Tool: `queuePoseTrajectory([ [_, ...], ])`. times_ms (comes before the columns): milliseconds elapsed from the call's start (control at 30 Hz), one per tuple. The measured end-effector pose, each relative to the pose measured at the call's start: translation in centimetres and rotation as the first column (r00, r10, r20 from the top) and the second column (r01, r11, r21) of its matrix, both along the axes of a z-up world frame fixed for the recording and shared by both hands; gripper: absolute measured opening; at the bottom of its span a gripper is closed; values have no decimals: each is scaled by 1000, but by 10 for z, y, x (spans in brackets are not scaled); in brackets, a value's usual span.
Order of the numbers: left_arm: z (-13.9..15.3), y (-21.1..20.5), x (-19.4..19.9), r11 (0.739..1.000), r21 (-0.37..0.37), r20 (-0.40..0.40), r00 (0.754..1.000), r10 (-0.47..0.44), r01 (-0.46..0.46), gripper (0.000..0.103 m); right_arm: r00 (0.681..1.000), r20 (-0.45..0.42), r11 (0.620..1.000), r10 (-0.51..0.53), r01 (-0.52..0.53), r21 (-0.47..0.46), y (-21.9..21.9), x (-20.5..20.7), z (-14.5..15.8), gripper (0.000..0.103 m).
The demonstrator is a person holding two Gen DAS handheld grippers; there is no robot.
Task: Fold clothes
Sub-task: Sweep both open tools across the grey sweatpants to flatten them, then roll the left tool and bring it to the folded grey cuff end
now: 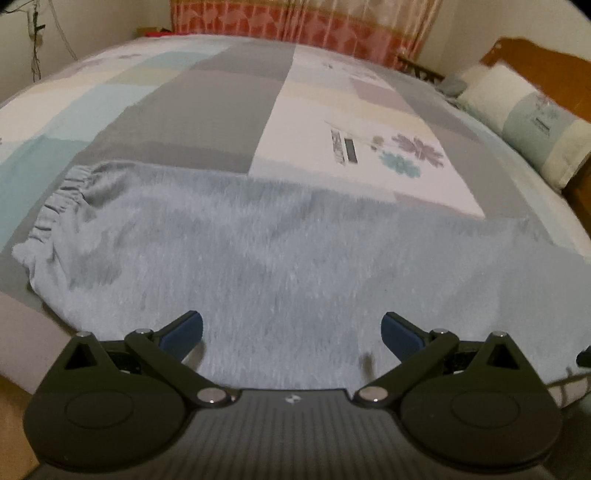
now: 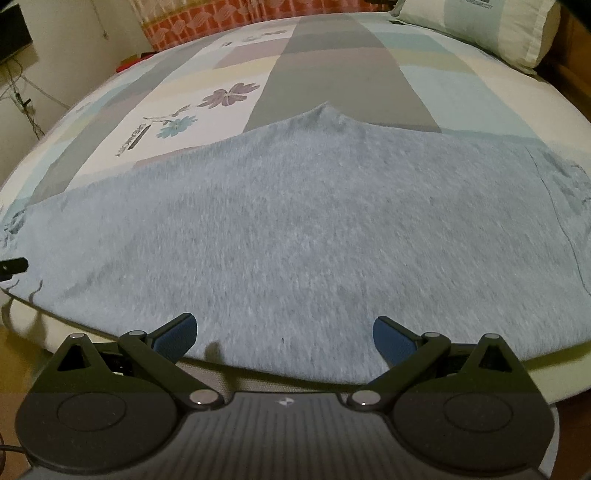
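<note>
A light grey knit garment lies spread flat along the near side of the bed; its gathered elastic waistband is at the left in the left wrist view. The same grey garment fills the middle of the right wrist view, with a seam line near its right end. My left gripper hovers open just above the garment's near edge, nothing between its blue pads. My right gripper is open too, over the near hem at the bed's edge, and holds nothing.
The bed has a patchwork sheet of grey, teal and white blocks with flower prints. A pillow lies against a wooden headboard at the right. Red patterned curtains hang behind. The other gripper's tip shows at the left edge.
</note>
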State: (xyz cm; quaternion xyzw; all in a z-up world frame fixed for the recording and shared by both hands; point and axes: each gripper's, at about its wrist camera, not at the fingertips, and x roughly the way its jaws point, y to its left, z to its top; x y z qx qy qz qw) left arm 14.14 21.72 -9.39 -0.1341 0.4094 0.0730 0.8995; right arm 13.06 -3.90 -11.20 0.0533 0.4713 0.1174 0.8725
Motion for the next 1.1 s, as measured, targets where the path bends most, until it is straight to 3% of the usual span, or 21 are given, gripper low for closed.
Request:
queuePoseTrajectory([
  [133,-18,11,4,999,-20,-60,997,49,-51,102,1000,3,1000,-1,1,8,0,-2,0,103],
  [433,16,53,-26,985,-86,102,982,161,-152,102,998,59,989,3,-12,147,-10,-12,16,103],
  [700,14,115,-54,921,-214,93,931,352,-326,102,988,126,965,91,-118,234,4,-22,29,103],
  [933,-6,140,-56,880,-310,85,912,402,-359,102,983,111,970,147,-166,178,24,-22,30,103],
  [1100,-27,163,-53,811,-420,53,881,470,-407,102,983,105,973,154,-169,155,28,-23,31,103],
])
